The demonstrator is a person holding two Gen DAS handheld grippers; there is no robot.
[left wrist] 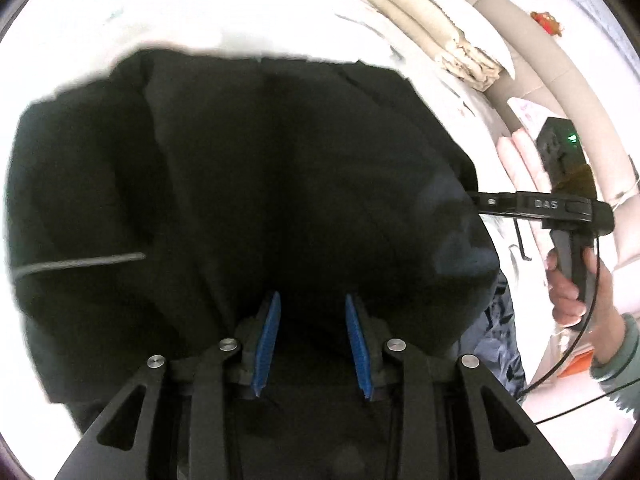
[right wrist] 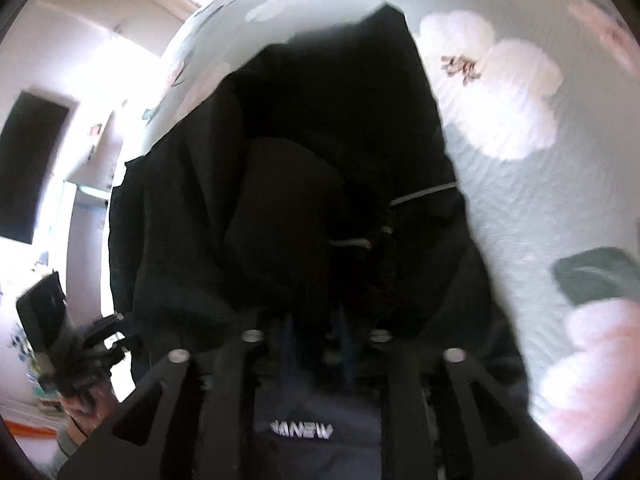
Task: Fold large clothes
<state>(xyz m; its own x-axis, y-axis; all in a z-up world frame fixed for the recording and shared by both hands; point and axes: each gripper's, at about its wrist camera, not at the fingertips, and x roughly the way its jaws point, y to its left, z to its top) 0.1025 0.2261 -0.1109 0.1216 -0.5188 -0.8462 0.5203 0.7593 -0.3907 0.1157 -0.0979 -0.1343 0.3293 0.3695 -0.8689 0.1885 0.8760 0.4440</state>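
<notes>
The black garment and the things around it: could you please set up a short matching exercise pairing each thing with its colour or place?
Things:
1. black garment
2. pads of the left tongs
3. bedspread
4. folded beige cloth

Descriptions:
A. blue and ribbed
B. pale, printed with large flowers
C. spread over the bedspread, under both tongs
D. lying beyond the garment, at upper right in the left wrist view

Pairs: 1-C, 2-A, 3-B, 4-D
</notes>
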